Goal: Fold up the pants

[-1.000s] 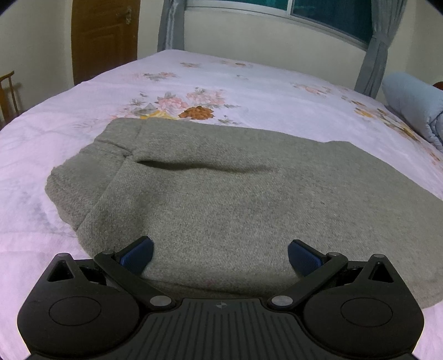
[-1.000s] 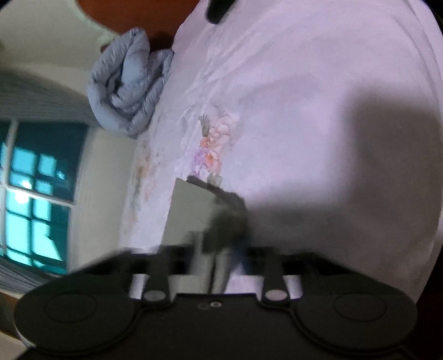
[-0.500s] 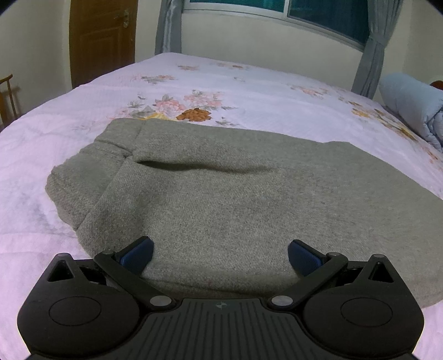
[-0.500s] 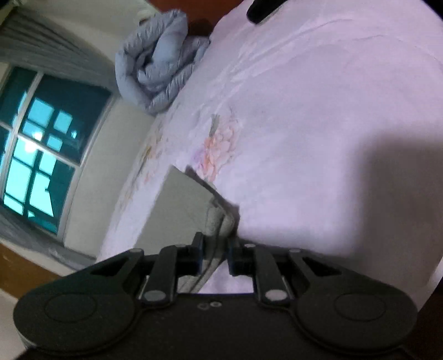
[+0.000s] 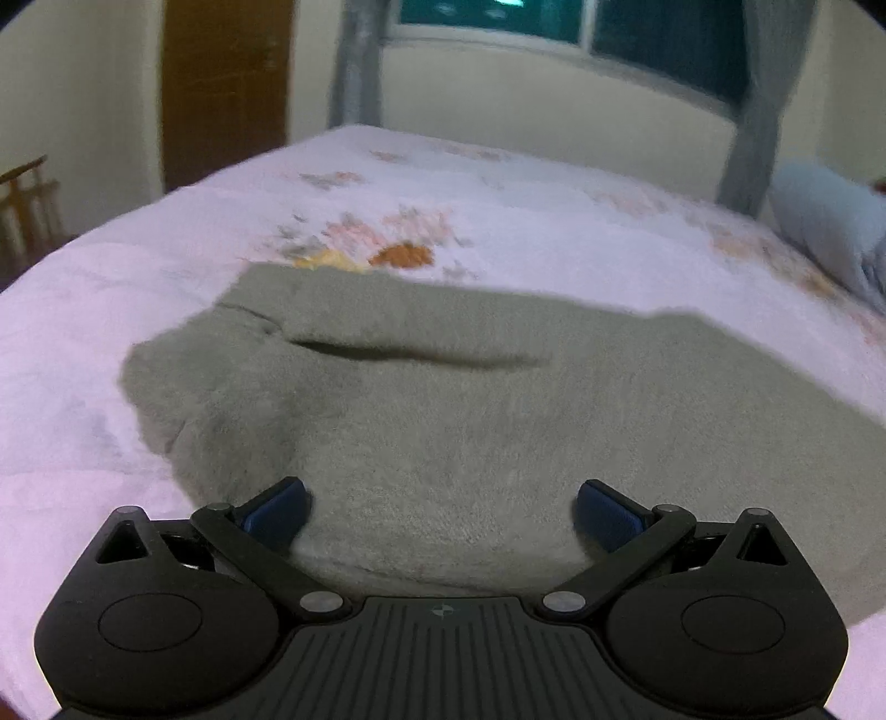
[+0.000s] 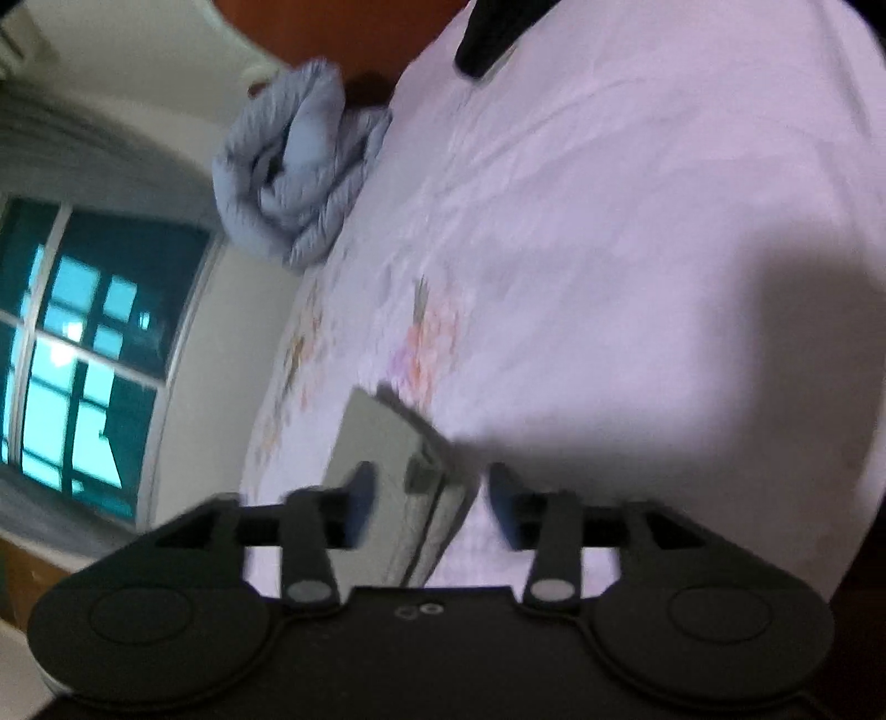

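Note:
The grey pants (image 5: 443, 410) lie flat on the floral bedsheet (image 5: 498, 188), waistband to the left. My left gripper (image 5: 442, 512) is open, its blue pads over the near edge of the pants, holding nothing. In the right wrist view my right gripper (image 6: 426, 504) is open, with the layered hem end of the pants (image 6: 382, 443) lying between its spread fingers, not clamped. The view is tilted and blurred.
A rolled light-blue quilt (image 6: 299, 166) lies at the head of the bed, also seen in the left wrist view (image 5: 830, 221). A dark object (image 6: 487, 33) sits on the far bed corner. A wooden chair (image 5: 27, 205), door and window stand beyond the bed.
My right gripper has opened and let go of the pants hem it was pinching. My left gripper has tilted up or drawn back slightly, staying open.

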A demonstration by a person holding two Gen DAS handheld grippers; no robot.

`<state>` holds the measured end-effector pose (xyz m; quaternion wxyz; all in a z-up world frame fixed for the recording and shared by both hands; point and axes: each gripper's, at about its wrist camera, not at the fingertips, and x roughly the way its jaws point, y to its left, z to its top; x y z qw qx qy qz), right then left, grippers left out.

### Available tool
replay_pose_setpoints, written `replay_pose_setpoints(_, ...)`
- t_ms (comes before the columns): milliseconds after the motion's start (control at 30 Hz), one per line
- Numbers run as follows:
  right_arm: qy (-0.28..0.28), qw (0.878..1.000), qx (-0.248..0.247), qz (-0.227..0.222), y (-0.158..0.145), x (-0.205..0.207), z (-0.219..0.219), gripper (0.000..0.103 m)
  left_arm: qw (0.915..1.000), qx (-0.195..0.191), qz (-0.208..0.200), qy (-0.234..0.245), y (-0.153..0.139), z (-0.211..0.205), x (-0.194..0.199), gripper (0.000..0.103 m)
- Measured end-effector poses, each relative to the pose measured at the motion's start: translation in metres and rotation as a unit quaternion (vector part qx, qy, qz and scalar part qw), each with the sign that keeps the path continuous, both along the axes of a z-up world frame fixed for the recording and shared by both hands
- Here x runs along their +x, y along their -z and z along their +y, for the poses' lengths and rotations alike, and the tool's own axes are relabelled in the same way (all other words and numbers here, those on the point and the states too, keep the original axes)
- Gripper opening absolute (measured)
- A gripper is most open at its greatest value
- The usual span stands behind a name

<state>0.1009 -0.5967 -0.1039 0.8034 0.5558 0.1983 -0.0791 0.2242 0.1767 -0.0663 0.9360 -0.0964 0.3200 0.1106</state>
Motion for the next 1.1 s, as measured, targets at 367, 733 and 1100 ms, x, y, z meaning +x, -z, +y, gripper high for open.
replay_pose_setpoints(367,-0.031,0.999,-0.042,-0.009,-0.024,-0.008,0.029,0.057,0.9834,-0.055,-0.013,0.172,-0.019,-0.232,0.023,0.103)
replay_pose_setpoints(733,-0.031,0.999,0.002,-0.012,0.004,-0.009,0.019,0.052,0.9806,0.030,0.031,0.191,0.017,-0.406,0.008,0.103)
replay_pose_setpoints(1100,-0.030,0.999,0.013,-0.032,0.012,0.000,0.015,0.051,0.9858,0.075,0.023,0.148,0.019,-0.410,-0.013,0.103)
